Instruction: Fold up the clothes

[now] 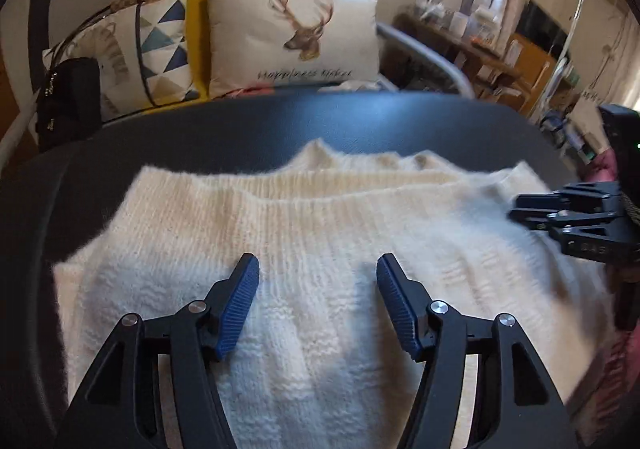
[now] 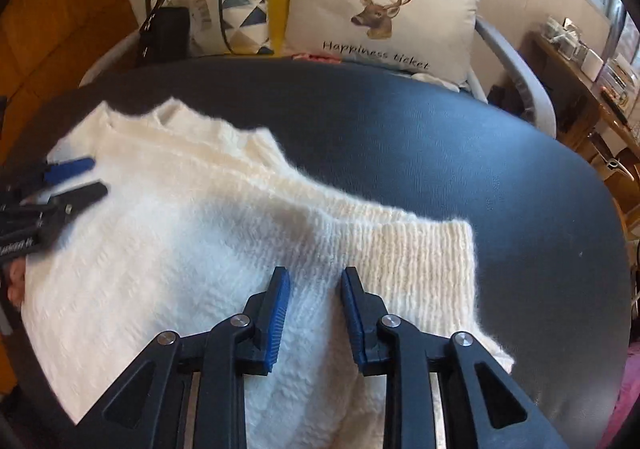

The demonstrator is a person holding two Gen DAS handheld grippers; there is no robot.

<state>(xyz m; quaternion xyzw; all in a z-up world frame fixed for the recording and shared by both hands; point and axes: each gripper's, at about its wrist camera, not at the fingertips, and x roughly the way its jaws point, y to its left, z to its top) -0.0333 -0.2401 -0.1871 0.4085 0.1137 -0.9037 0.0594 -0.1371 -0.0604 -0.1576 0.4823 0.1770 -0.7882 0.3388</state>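
sweater: cream knit sweater (image 1: 304,249), lying flat on the dark surface (image 1: 360,121), ribbed hem edge on the far side, layers stacked there.
left gripper: my left gripper (image 1: 318,269) hangs over the middle of the sweater, jaws spread wide, nothing between the blue pads (image 1: 240,301); can't tell if the tips touch the knit.
right gripper: my right gripper (image 2: 314,281) is above the sweater's right part, just short of the ribbed band (image 2: 424,257); jaws narrow but apart, knit visible through the gap, no cloth pinched.
relative: sweater sits under and ahead of both grippers; in the right wrist view the left gripper (image 2: 76,177) shows at the sweater's left edge, blurred.
sweater on surface: bare dark surface (image 2: 440,153) beyond and to the right of it.
background: deer cushion (image 1: 296,37) and triangle-pattern cushion (image 1: 160,45) on a sofa behind the surface, black bag (image 1: 68,101) beside them.
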